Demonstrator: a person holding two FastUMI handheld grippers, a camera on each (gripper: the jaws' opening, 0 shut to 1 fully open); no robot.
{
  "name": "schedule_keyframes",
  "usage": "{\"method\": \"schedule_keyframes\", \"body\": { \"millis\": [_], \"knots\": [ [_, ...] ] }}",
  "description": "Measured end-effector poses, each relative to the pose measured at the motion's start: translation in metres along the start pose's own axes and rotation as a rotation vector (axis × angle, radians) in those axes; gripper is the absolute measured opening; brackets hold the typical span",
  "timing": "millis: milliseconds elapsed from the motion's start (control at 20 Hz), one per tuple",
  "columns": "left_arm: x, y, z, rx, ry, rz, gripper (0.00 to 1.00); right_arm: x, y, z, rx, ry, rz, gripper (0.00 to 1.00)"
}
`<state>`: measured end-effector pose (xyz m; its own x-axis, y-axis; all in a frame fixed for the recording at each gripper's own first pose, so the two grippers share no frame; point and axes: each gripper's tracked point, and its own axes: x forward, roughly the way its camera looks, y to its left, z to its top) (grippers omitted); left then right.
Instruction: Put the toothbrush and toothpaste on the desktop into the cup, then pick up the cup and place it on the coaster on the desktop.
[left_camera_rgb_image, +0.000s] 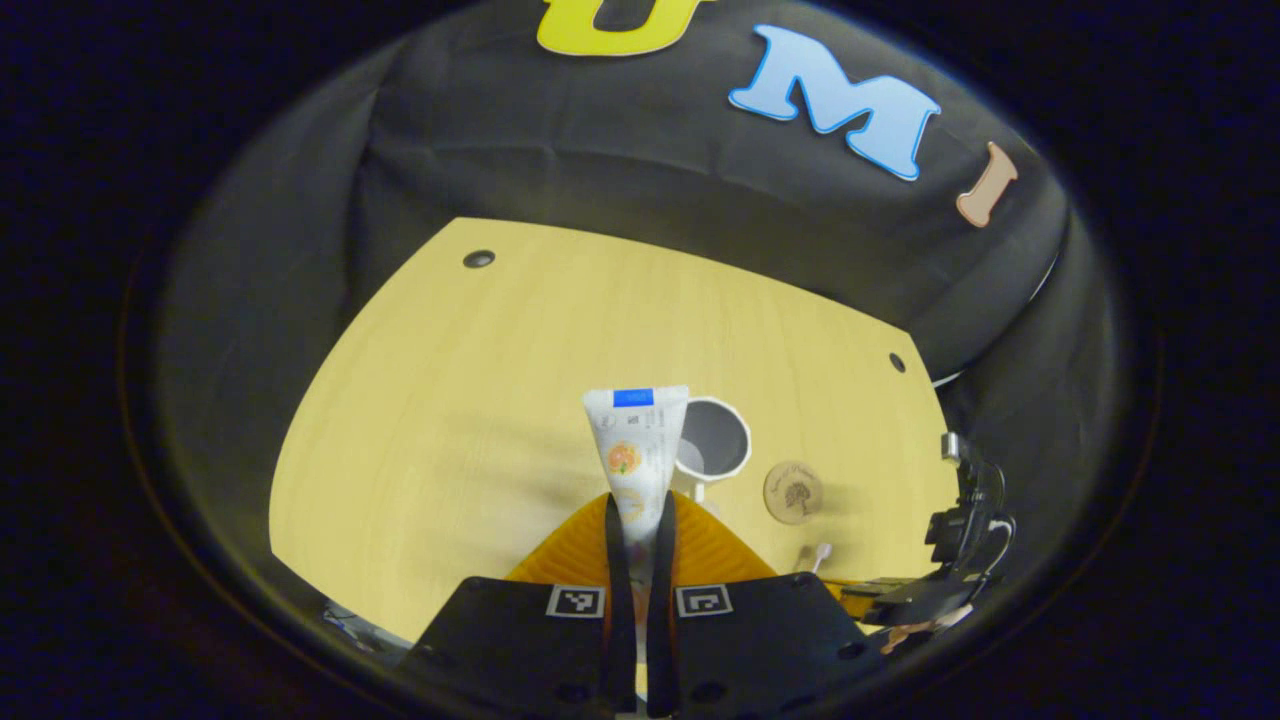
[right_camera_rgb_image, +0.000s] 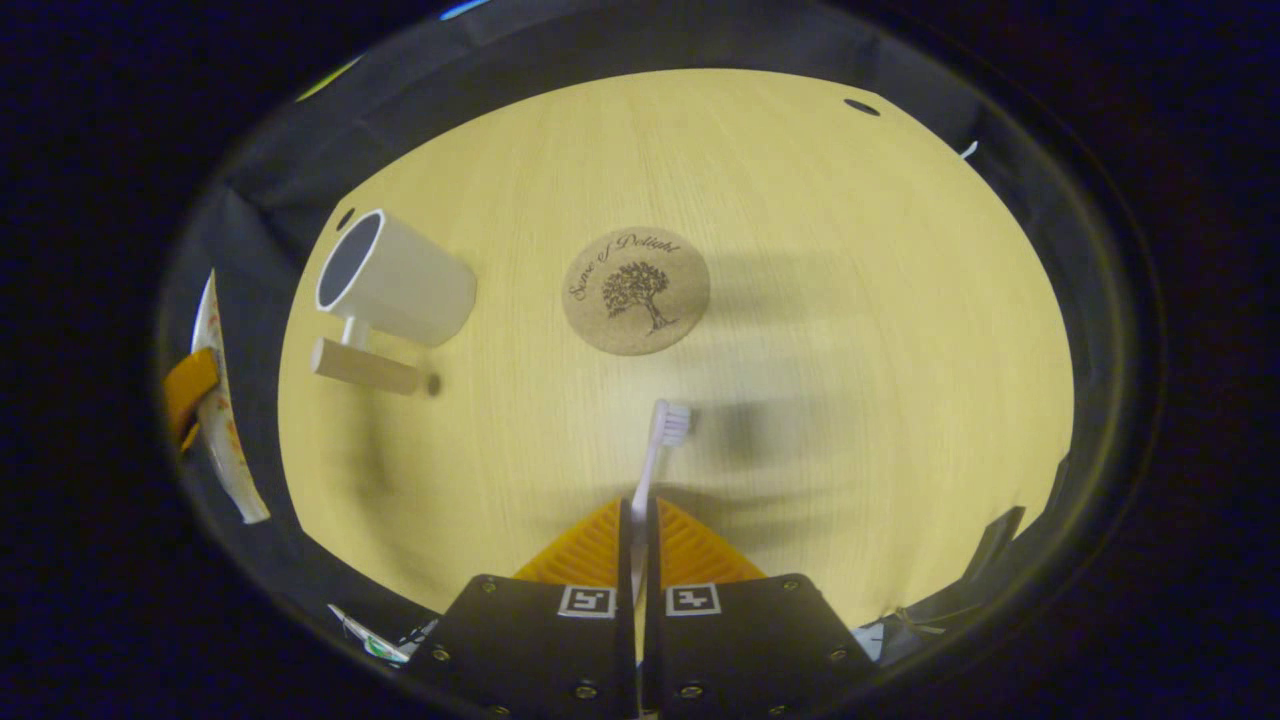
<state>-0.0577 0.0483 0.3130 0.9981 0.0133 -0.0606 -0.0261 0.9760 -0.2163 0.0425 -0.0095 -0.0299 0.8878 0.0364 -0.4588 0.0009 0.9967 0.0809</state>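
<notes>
Where the left gripper (left_camera_rgb_image: 640, 520) shows at the bottom of the left gripper view, its two fingers are closed on the toothpaste (left_camera_rgb_image: 636, 450), both pressing the tube's lower part; tube stands up between them, flat crimped end uppermost, raised above the tabletop (left_camera_rgb_image: 450, 400). Just beyond and right of the tube: the cup (left_camera_rgb_image: 716, 438), white, upright on the tabletop, open mouth visible, nothing seen inside it. The coaster (left_camera_rgb_image: 793, 491), round cork, lies flat just right of the cup, apart from it, toward the right edge of the tabletop.

Right gripper view: the right gripper (right_camera_rgb_image: 640, 520) is closed on the toothbrush (right_camera_rgb_image: 655, 450), fingers nearly together, pinching the white handle; bristle head points forward, clear of the wood. Coaster lies flat beyond the brush head, mid-tabletop. Cup sits toward the left edge, its side handle toward the near edge. At the far left of this view, toothpaste and an orange finger of the left gripper are seen off the tabletop's left edge.
</notes>
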Motion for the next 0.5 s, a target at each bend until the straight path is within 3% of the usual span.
{"method": "schedule_keyframes", "body": {
  "millis": [300,500],
  "knots": [
    [0.019,-0.023,0.066,0.053,-0.076,-0.033,0.12,-0.006,0.007,-0.008,0.009,-0.011,0.027,0.04],
    [0.052,-0.030,0.086,0.091,-0.099,-0.056,0.12,-0.013,0.010,-0.008,0.028,-0.030,0.039,0.04]
  ]
}}
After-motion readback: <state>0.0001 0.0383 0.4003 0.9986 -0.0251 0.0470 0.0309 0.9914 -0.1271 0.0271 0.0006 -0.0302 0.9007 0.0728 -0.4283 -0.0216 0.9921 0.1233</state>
